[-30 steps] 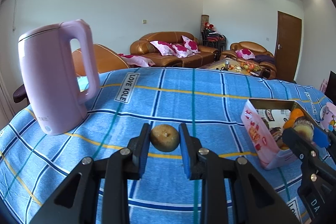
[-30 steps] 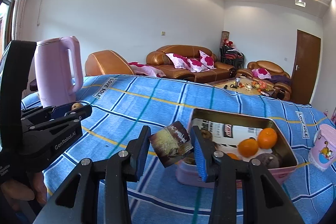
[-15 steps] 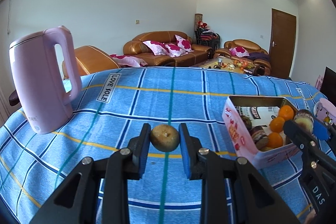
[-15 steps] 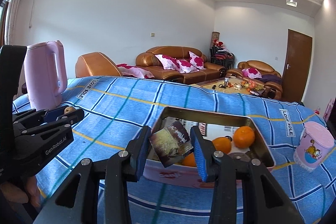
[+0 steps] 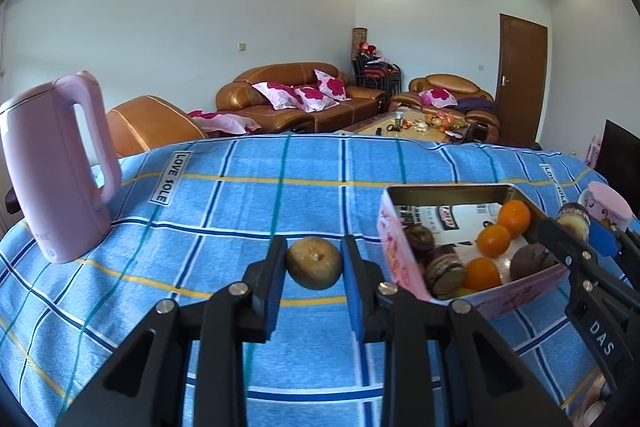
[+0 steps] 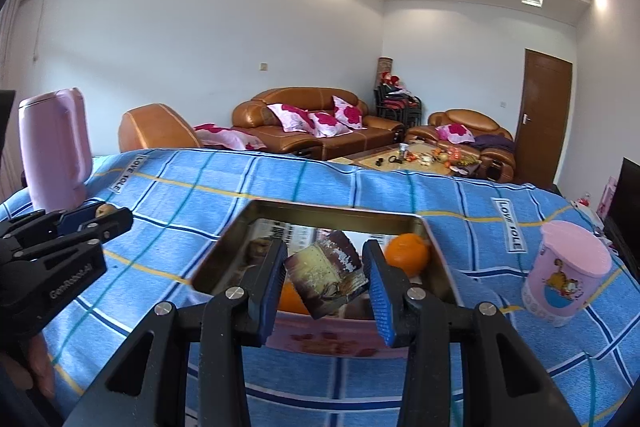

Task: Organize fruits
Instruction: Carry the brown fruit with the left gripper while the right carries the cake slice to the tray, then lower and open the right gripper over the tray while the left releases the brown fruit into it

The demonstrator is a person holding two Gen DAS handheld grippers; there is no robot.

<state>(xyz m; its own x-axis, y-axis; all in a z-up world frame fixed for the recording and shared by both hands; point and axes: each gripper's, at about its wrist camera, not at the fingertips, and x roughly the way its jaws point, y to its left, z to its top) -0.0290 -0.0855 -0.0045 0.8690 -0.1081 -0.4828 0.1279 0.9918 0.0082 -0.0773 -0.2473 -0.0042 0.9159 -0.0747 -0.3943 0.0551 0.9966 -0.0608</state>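
My left gripper (image 5: 314,259) is shut on a round brownish-yellow fruit (image 5: 314,269) and holds it above the blue checked cloth (image 5: 224,211), just left of the pink tin box (image 5: 444,189). The box contains oranges (image 5: 514,213) and dark round fruits (image 5: 528,261). My right gripper (image 6: 324,259) is shut on a cut piece of dark-skinned fruit with pale flesh (image 6: 326,273), over the near wall of the box (image 6: 332,213). An orange (image 6: 408,253) lies just beyond it. In the right wrist view the left gripper (image 6: 96,217) shows at the far left.
A tall pink kettle (image 5: 56,167) stands at the table's left end. A pink cartoon cup (image 6: 564,279) with a lid stands right of the box. Brown sofas and a cluttered coffee table lie beyond the table's far edge.
Both grippers have moved right across the table with their fruits still held. The box has come nearer the left gripper and now lies under the right gripper; the kettle has slid leftward in both views.
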